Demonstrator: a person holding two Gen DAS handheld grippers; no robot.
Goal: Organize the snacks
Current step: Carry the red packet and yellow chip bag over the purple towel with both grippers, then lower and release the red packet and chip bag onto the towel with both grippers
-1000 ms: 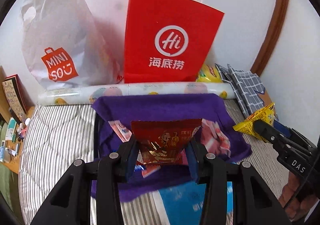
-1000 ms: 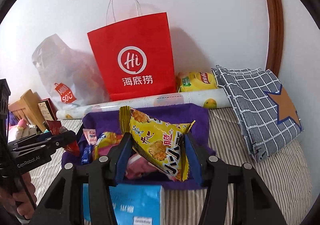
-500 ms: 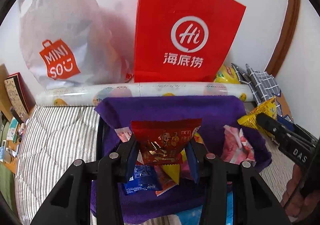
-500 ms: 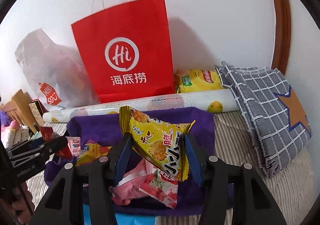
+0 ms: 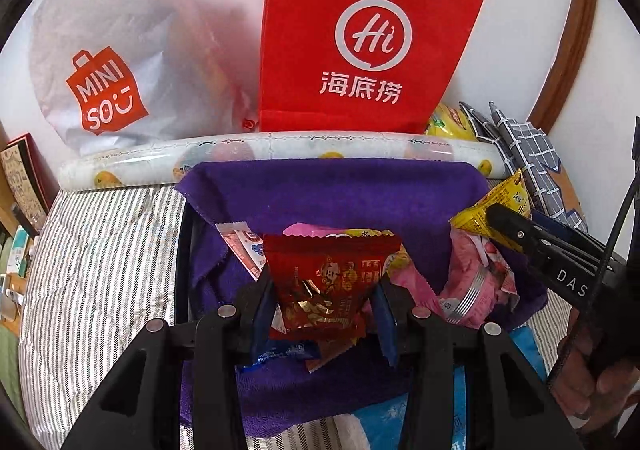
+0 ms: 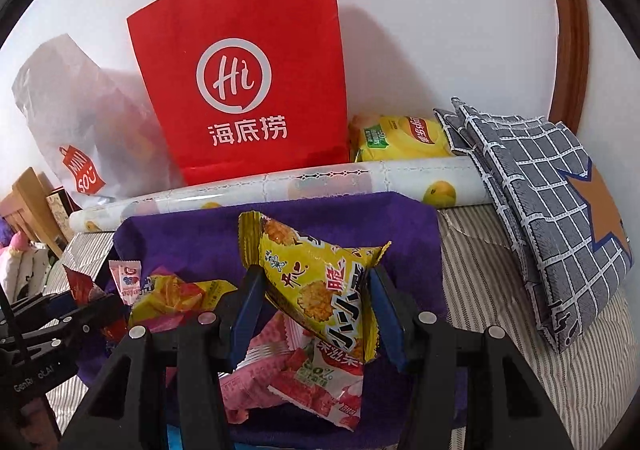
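My left gripper [image 5: 324, 290] is shut on a red snack packet [image 5: 326, 282], held over a container lined with purple cloth [image 5: 332, 190]. My right gripper [image 6: 316, 298] is shut on a yellow cracker packet [image 6: 320, 282] above the same purple cloth [image 6: 280, 226]. Several loose snacks lie inside: pink packets [image 6: 316, 382], an orange-yellow packet [image 6: 176, 298] and a small white-pink candy [image 6: 128, 278]. In the left wrist view the right gripper [image 5: 516, 234] shows at the right with the yellow packet [image 5: 496, 202]. In the right wrist view the left gripper [image 6: 92, 310] shows at the left edge.
A red paper bag [image 6: 244, 90] and a white plastic Miniso bag [image 5: 108, 62] stand against the wall. A rolled printed sheet [image 6: 280, 186] lies behind the container. A yellow chips bag [image 6: 400, 138] and a grey checked cushion [image 6: 540, 202] sit right. Striped bedding [image 5: 100, 258] surrounds everything.
Both grippers have sunk and moved closer to the purple-lined container, each keeping its packet. The bags and the loose snacks inside look larger and nearer now.
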